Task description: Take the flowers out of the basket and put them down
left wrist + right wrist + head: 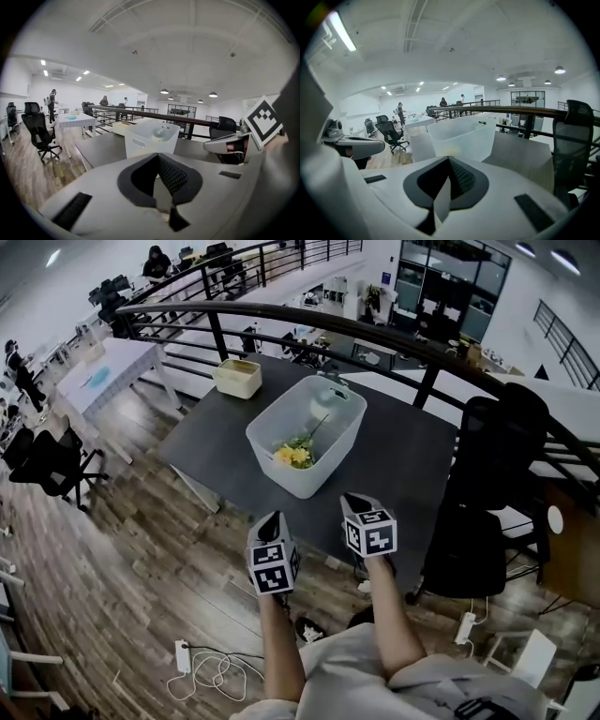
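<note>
A white plastic basket (305,432) stands in the middle of the dark grey table (216,442). Yellow flowers (293,454) with a green stem lie inside it, toward its near end. My left gripper (275,516) and right gripper (352,497) hover side by side just short of the table's near edge, both pointing at the basket. Each is shut with nothing between its jaws. The left gripper view has the basket (150,140) straight ahead beyond the closed jaws of the left gripper (157,155). The right gripper view shows the basket (464,136) close ahead of the right gripper (449,159).
A small cream box (237,377) sits at the table's far left corner. A black railing (375,329) runs behind the table. A black office chair (487,493) stands at the right. A power strip and cables (211,667) lie on the wooden floor.
</note>
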`<move>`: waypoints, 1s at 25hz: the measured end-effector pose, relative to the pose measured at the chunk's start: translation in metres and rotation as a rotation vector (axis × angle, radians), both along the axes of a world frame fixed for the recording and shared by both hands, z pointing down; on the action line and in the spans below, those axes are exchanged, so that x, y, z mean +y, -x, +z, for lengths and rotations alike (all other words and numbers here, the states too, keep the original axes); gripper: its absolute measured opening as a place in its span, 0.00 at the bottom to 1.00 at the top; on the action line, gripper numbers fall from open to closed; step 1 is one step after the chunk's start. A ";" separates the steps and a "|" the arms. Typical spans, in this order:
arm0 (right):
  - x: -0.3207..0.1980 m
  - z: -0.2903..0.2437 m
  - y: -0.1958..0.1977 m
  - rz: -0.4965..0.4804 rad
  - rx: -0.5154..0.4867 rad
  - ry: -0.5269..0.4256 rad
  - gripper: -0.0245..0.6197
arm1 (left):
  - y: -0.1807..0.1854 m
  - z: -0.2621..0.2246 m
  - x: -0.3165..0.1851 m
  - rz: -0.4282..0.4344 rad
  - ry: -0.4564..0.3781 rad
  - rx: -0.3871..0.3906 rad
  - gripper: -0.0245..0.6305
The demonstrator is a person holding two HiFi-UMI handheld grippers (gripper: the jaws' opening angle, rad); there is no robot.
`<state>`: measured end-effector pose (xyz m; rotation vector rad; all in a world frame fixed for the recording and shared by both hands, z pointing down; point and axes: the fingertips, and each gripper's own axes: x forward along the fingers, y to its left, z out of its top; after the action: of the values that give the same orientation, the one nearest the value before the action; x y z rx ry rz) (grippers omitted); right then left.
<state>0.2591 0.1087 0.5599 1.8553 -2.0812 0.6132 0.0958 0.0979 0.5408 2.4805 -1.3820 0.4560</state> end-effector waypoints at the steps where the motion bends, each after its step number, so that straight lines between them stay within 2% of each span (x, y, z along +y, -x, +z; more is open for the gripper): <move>1: -0.002 0.001 0.008 0.002 -0.005 -0.005 0.06 | 0.008 0.001 -0.002 0.003 -0.007 -0.005 0.07; 4: -0.003 0.000 0.023 0.005 0.003 -0.005 0.06 | 0.022 0.001 -0.004 0.018 -0.025 -0.008 0.07; 9: -0.011 -0.013 0.019 0.024 0.016 -0.019 0.06 | 0.028 -0.012 -0.009 0.037 -0.030 -0.002 0.07; 13: -0.020 -0.009 0.029 -0.022 -0.020 -0.020 0.06 | 0.045 -0.004 -0.013 0.020 -0.024 -0.011 0.07; 17: -0.044 -0.008 0.036 -0.039 -0.019 -0.016 0.06 | 0.059 0.004 -0.035 0.003 -0.011 -0.027 0.07; 25: -0.109 -0.013 0.045 -0.055 -0.020 -0.015 0.06 | 0.051 -0.007 -0.097 0.033 -0.030 -0.026 0.07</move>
<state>0.2138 -0.0008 0.5468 1.8001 -2.1482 0.6067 0.0448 0.0008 0.5338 2.5332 -1.3693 0.4791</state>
